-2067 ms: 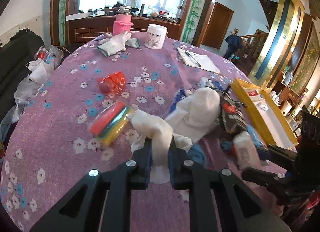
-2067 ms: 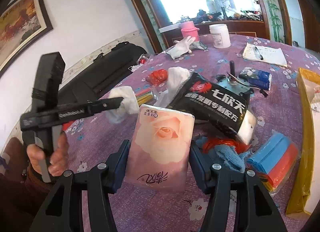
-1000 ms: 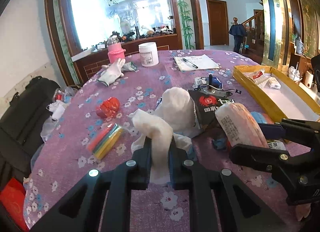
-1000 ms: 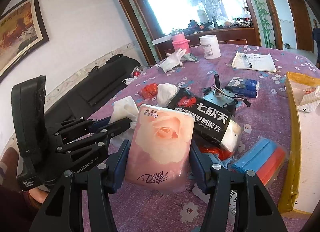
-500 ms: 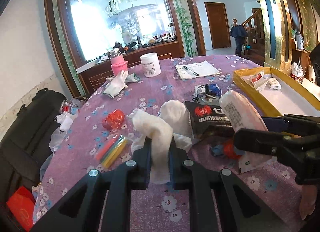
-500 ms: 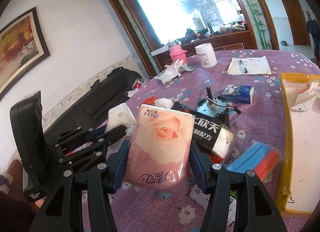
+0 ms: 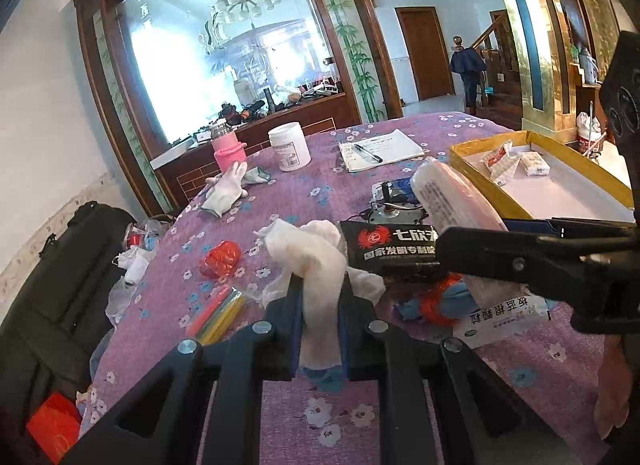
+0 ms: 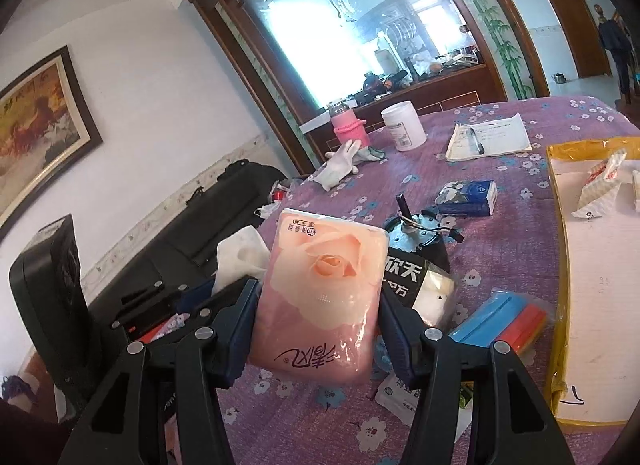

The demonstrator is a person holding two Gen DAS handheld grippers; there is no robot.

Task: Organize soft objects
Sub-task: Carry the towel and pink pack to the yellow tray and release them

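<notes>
My left gripper (image 7: 320,305) is shut on a crumpled white cloth (image 7: 316,261), held above the purple flowered tablecloth (image 7: 280,201). My right gripper (image 8: 316,305) is shut on a pink tissue pack with a rose print (image 8: 320,293), lifted above the table. In the left wrist view the same tissue pack (image 7: 452,193) shows at the right, clamped in the right gripper's black fingers (image 7: 512,253). In the right wrist view the white cloth (image 8: 240,253) and the left gripper's body appear at the left.
A yellow-rimmed tray (image 7: 476,153) with small packets sits at the right. On the table lie a black pouch (image 7: 392,249), a motor (image 8: 416,225), a blue tissue pack (image 8: 468,197), coloured foam packs (image 8: 500,321), white gloves (image 7: 228,189), a white jar (image 7: 289,147), a pink bottle (image 7: 228,153) and a notepad (image 7: 380,149).
Both grippers have risen and tilted upward with their loads, so more of the room and less of the table shows. The two grippers have come closer side by side.
</notes>
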